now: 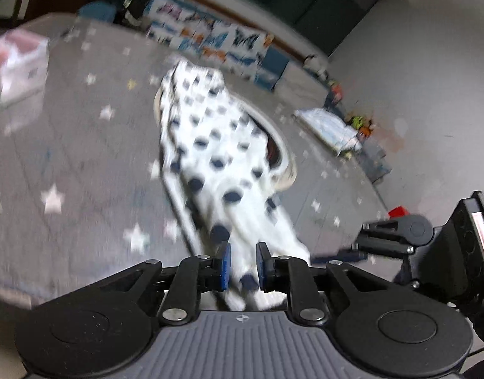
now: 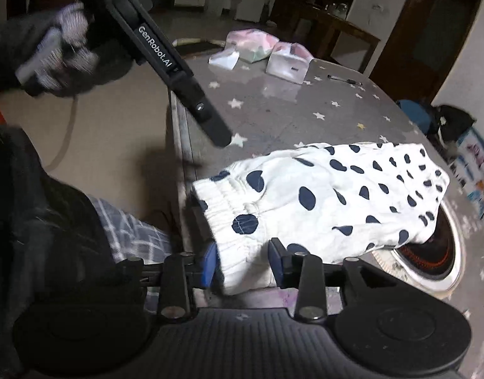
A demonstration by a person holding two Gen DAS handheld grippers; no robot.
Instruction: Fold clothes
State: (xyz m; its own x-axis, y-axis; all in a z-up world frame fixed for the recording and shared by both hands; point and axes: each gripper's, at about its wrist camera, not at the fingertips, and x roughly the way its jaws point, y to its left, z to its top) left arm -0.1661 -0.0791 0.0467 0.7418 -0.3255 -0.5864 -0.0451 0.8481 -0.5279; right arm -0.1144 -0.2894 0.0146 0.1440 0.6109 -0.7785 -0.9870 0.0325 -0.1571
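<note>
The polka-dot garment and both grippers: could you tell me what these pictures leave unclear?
- Left wrist view: motion blur smears the polka-dot garment.
- Right wrist view: the garment covers most of the round object beneath, unidentifiable.
- Right gripper: cloth hides the pad contact.
- Left gripper: cloth between the pads, grip unconfirmed.

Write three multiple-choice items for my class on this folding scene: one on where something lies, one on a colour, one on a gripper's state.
1. Where is the pen?
A. On the table, beyond the garment
B. Inside the garment
C. On the floor

2. What colour are the spots on the white garment?
A. Red
B. Dark blue
C. Green

3. What is the right gripper doing?
A. Hanging open, away from the cloth
B. Holding the pen
C. Holding the garment's elastic end

Answers: 1 A, it lies on the starred table near the far edge. 2 B, navy blobs throughout. 3 C, gathered cloth fills the space between its blue pads.
</note>
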